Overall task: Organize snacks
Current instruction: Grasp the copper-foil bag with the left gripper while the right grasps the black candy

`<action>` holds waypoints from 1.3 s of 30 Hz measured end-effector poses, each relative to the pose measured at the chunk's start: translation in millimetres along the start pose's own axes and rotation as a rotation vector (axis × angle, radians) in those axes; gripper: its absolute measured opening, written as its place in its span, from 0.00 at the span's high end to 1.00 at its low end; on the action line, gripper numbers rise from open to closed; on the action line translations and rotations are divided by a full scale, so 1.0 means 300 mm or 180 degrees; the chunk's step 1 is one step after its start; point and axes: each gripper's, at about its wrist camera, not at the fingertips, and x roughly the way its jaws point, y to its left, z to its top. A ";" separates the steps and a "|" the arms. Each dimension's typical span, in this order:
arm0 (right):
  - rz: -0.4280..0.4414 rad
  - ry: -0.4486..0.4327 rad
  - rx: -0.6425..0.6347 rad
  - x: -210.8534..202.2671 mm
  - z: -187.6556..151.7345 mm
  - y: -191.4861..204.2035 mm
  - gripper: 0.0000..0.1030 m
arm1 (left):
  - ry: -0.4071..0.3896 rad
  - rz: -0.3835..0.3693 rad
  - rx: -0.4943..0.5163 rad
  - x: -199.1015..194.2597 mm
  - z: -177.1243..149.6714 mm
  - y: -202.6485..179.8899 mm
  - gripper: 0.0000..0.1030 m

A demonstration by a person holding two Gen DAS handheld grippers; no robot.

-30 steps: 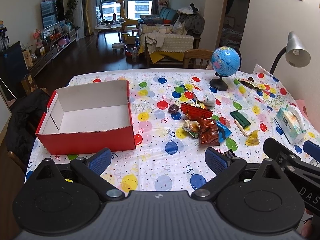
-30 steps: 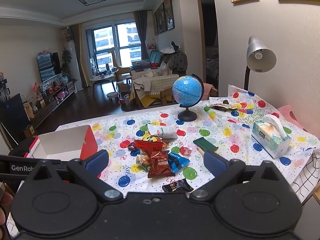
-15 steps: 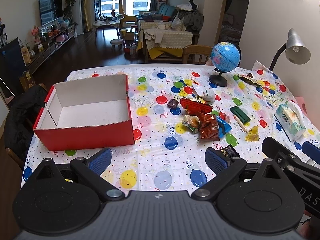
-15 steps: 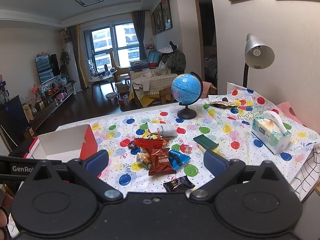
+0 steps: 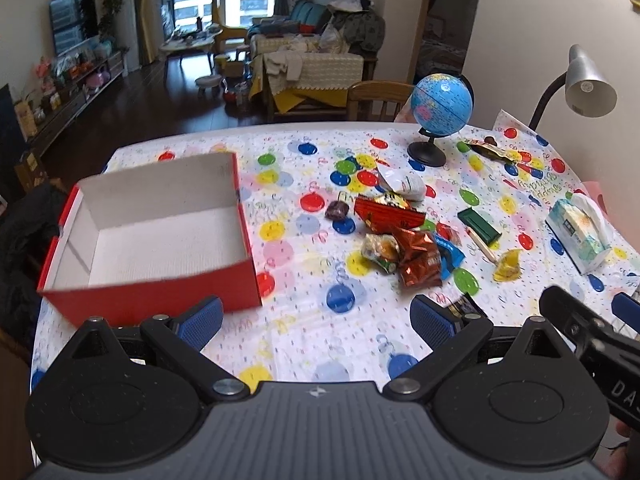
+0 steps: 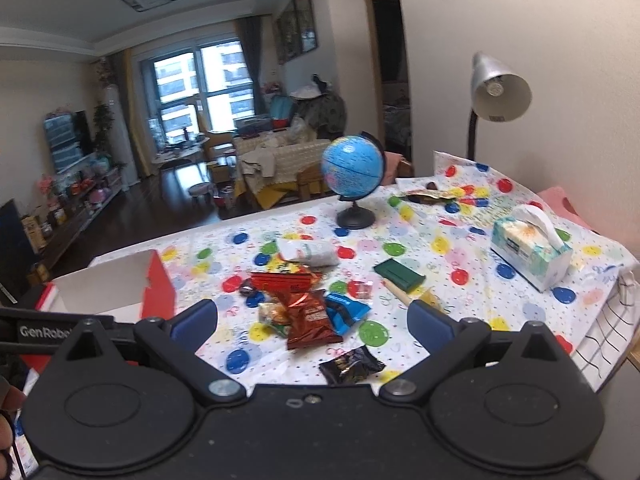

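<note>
An empty red box [image 5: 160, 236] with a white inside stands on the left of the balloon-print table; its corner [image 6: 158, 284] shows in the right wrist view. Several snack packets lie in a heap mid-table: a red bag [image 5: 386, 214], a copper-red bag [image 5: 420, 258] [image 6: 308, 318], a blue packet [image 6: 344, 312], a white pouch [image 6: 306, 252] and a small black packet [image 6: 352, 364]. My left gripper [image 5: 316, 318] hangs open over the near table edge, holding nothing. My right gripper [image 6: 312, 320] is open too, just short of the heap.
A globe [image 5: 440, 106] stands at the back, a desk lamp [image 6: 498, 92] at the right wall. A tissue box [image 6: 530, 252], a green flat box [image 6: 400, 274] and a yellow wrapper [image 5: 506, 266] lie to the right. A wooden chair [image 5: 376, 98] sits behind the table.
Both views have shifted a little; the right gripper has dipped closer to the snack heap. Both grippers stay open and nothing on the table has moved.
</note>
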 end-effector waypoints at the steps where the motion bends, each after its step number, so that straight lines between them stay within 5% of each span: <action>1: -0.0047 0.0007 -0.0043 0.015 -0.005 0.004 0.03 | -0.0019 -0.0001 0.0042 0.019 0.004 0.000 0.02; 15: -0.0275 0.0438 -0.0064 0.217 -0.097 -0.058 0.10 | 0.0150 -0.0450 0.0210 0.248 0.060 -0.032 0.02; 30: 0.0272 0.0969 -0.0549 0.502 -0.158 -0.169 0.14 | 0.0408 -0.0173 0.0297 0.492 0.051 -0.217 0.02; 39: 0.0819 0.1297 -0.0812 0.643 -0.172 -0.212 0.15 | 0.0509 -0.0269 0.0409 0.621 0.075 -0.342 0.02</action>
